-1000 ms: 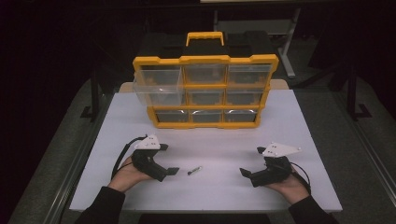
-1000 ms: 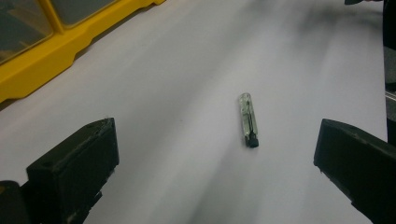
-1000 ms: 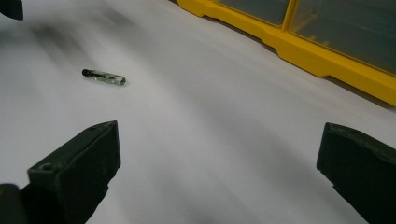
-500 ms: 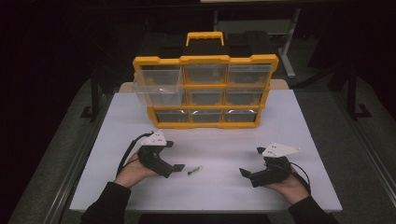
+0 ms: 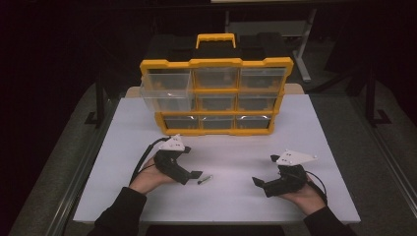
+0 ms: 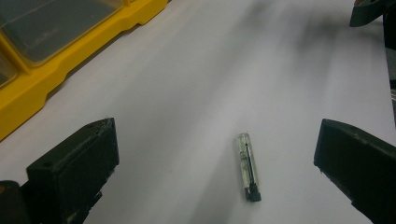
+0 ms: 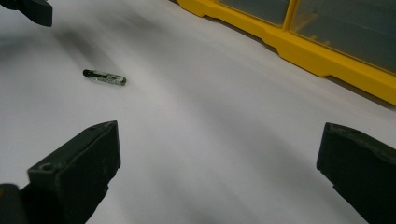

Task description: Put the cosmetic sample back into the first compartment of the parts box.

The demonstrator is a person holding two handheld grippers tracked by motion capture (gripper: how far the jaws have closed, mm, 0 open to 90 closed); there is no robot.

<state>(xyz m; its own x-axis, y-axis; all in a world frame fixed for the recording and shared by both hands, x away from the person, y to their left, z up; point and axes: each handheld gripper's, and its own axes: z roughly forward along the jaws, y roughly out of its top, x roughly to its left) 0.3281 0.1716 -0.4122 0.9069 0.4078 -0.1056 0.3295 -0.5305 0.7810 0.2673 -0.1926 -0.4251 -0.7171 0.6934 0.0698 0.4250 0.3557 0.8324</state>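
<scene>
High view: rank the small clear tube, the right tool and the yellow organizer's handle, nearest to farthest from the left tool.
1. Small clear tube: on the white table just right of the left tool.
2. Right tool: across the table's front, on the right.
3. Handle: atop the yellow organizer, at the back.

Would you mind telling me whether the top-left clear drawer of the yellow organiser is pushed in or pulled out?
Pulled out: the top-left clear drawer juts forward and leftward past the yellow organiser frame, unlike its flush neighbours.
</scene>
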